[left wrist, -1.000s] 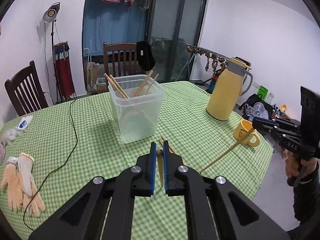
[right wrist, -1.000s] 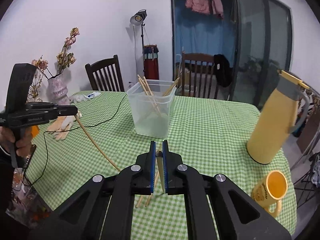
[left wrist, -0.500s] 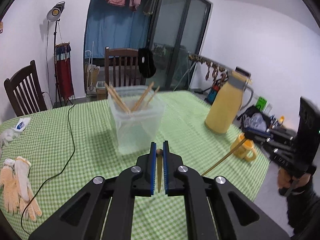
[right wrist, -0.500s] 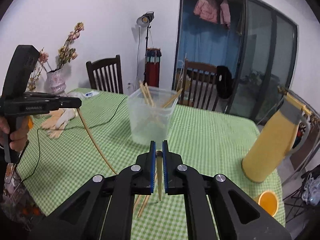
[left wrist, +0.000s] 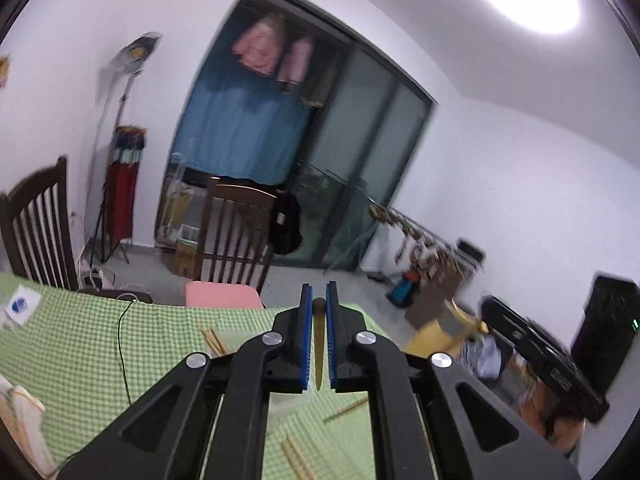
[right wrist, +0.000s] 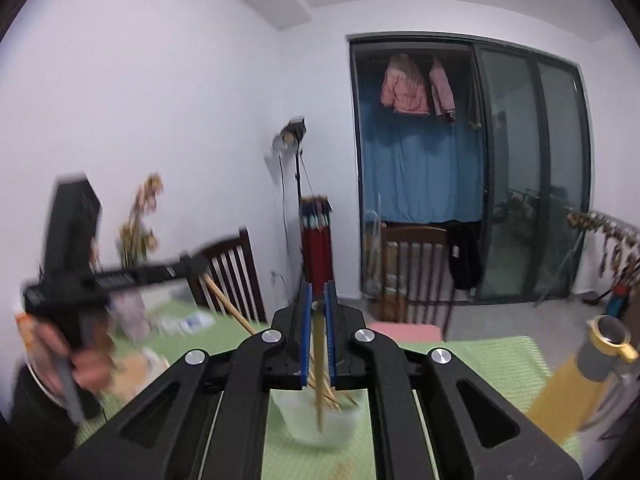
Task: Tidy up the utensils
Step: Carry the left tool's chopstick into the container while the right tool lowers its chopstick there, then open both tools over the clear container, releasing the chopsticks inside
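Observation:
My left gripper (left wrist: 319, 304) is shut on a wooden chopstick (left wrist: 319, 352) that hangs down between the blue pads. My right gripper (right wrist: 318, 304) is shut on another chopstick (right wrist: 319, 376), whose lower end points into the clear plastic container (right wrist: 320, 424) just below. That container holds several chopsticks. Seen from the right wrist, the left gripper (right wrist: 192, 270) is at the left with its chopstick slanting down toward the container. Loose chopsticks (left wrist: 296, 456) lie on the green checked tablecloth (left wrist: 80, 340). In the left wrist view my own arms hide most of the container.
A yellow thermos (right wrist: 580, 384) stands at the right of the table. Wooden chairs (left wrist: 236, 232) ring the far side. White gloves (left wrist: 20, 412) lie at the left edge, and a black cable (left wrist: 120, 344) crosses the cloth. A vase of dried flowers (right wrist: 136, 240) stands left.
Both grippers have risen and tilted upward with their chopsticks, closing in over the container. The table has dropped low in both views and the picture is blurred by the motion.

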Demonstrator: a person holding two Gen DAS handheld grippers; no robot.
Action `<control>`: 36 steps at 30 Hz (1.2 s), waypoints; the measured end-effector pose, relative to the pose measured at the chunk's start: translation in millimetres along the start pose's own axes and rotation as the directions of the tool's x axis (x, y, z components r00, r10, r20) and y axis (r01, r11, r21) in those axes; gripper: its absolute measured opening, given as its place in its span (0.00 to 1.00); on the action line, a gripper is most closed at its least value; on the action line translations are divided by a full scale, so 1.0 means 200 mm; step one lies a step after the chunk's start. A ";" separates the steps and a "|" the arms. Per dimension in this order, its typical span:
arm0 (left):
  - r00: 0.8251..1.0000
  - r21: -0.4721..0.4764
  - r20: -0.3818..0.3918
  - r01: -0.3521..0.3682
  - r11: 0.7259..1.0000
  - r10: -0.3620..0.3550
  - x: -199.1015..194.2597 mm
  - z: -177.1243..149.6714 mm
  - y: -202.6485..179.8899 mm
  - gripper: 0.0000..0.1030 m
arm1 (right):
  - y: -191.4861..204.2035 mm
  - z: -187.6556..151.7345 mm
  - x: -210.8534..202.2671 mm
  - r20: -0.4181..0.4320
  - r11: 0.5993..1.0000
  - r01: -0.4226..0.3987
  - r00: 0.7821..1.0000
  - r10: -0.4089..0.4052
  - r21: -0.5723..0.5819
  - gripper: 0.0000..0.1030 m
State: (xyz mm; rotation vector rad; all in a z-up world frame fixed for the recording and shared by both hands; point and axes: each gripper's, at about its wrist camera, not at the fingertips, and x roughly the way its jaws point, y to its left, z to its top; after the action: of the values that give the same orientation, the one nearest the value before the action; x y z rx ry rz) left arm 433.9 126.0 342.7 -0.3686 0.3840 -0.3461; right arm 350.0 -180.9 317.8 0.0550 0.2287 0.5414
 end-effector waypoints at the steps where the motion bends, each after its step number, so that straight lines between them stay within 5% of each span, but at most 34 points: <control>1: 1.000 -0.028 0.002 0.001 1.000 -0.001 0.04 0.03 0.04 0.03 | -0.01 0.03 0.06 0.013 1.000 -0.009 1.000 0.008 0.022 0.06; 6: 1.000 -0.163 -0.022 0.018 0.986 -0.022 0.28 0.09 0.28 0.03 | -0.07 0.03 0.32 0.000 0.995 0.005 1.000 -0.005 0.096 0.06; 11: 0.994 -0.231 -0.107 -0.007 0.973 -0.018 0.54 -0.01 0.51 0.03 | -0.22 -0.13 0.67 -0.116 0.973 0.035 0.993 -0.008 0.229 0.06; 19: 0.967 -0.354 -0.248 -0.039 0.935 -0.053 0.83 -0.33 0.80 0.03 | -0.45 -0.51 0.99 -0.252 0.862 0.083 0.966 0.053 0.500 0.06; 28: 0.959 -0.352 -0.283 -0.122 0.928 0.019 0.92 -0.47 0.89 0.08 | -0.42 -0.67 1.11 -0.370 0.858 0.216 0.928 -0.033 0.466 0.07; 31: 0.963 -0.304 -0.264 -0.145 0.942 0.063 0.87 -0.45 0.86 0.30 | -0.40 -0.67 1.11 -0.386 0.877 0.233 0.920 -0.060 0.420 0.20; 32: 0.963 -0.287 -0.259 -0.154 0.945 0.078 0.84 -0.44 0.85 0.32 | -0.39 -0.67 1.10 -0.390 0.887 0.227 0.919 -0.058 0.402 0.33; 33: 0.964 -0.277 -0.255 -0.150 0.949 0.078 0.82 -0.43 0.83 0.32 | -0.37 -0.66 1.10 -0.403 0.895 0.245 0.912 -0.081 0.373 0.56; 36: 0.970 -0.225 -0.224 -0.145 0.963 0.093 0.73 -0.38 0.76 0.33 | -0.32 -0.60 1.02 -0.362 0.919 0.264 0.920 -0.149 0.292 0.61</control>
State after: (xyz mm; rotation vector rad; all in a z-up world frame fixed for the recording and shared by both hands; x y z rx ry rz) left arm 568.5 180.8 171.4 -0.5454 0.6583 -0.2206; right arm 525.0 -131.0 153.3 0.2699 0.6526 0.2879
